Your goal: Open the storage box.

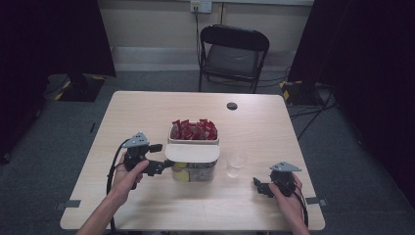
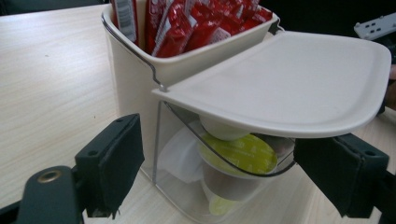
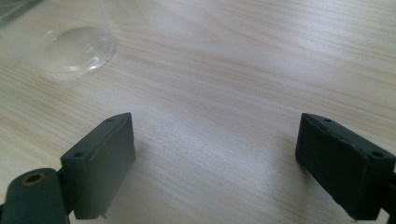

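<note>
A white two-part holder (image 1: 194, 142) stands at the table's middle. Its rear bin holds several red sachets (image 1: 194, 129). Its white lid (image 1: 192, 152) lies flat over the clear front bin. In the left gripper view the red sachets (image 2: 187, 23) fill the rear bin. The lid (image 2: 289, 84) juts out above the clear bin, where a green-topped pod (image 2: 238, 154) rests among other pods. My left gripper (image 1: 159, 157) is open just left of the holder, jaws either side of the clear bin's corner (image 2: 224, 170). My right gripper (image 1: 258, 186) (image 3: 215, 154) is open over bare wood.
A clear plastic cup (image 1: 236, 163) (image 3: 79, 49) stands right of the holder, between it and my right gripper. A black round grommet (image 1: 232, 105) sits in the tabletop at the back. A black folding chair (image 1: 234, 54) stands beyond the table.
</note>
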Motion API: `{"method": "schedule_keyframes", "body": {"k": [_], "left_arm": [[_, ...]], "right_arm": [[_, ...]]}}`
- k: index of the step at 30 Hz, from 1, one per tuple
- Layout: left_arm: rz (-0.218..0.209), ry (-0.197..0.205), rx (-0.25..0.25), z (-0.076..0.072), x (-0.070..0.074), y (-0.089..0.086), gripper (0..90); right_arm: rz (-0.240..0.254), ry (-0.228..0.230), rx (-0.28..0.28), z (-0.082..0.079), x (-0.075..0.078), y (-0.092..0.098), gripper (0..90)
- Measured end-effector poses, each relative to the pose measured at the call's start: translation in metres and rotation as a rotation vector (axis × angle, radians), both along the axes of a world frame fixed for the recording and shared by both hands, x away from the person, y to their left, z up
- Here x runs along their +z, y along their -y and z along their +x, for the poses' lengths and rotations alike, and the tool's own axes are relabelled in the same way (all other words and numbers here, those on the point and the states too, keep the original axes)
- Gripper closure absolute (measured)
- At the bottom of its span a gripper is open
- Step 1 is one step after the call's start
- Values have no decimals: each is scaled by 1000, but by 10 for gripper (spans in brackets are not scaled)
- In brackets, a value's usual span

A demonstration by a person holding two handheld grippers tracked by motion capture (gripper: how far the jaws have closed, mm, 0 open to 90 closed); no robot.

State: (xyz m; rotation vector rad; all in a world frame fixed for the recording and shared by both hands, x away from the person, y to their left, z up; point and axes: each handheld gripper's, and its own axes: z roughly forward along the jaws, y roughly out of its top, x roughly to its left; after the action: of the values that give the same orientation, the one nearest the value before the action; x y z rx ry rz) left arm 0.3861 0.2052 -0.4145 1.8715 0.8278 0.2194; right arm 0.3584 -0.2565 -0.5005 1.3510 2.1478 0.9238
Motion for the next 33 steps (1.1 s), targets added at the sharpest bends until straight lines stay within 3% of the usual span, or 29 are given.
{"method": "schedule_keyframes", "body": {"k": [6, 11, 14, 28, 33], "left_arm": [[-12, 5, 4, 3, 4, 0, 156], [18, 12, 15, 6, 9, 2, 156], [13, 20, 21, 7, 13, 3, 158], [30, 8, 11, 16, 20, 7, 155], [17, 2, 9, 18, 19, 6, 154]], "right_arm": [[0, -1, -1, 0, 0, 0, 112], [0, 0, 0, 0, 0, 0, 112], [0, 0, 0, 0, 0, 0, 112], [0, 0, 1, 0, 0, 0, 112], [0, 0, 2, 0, 0, 0, 112]]}}
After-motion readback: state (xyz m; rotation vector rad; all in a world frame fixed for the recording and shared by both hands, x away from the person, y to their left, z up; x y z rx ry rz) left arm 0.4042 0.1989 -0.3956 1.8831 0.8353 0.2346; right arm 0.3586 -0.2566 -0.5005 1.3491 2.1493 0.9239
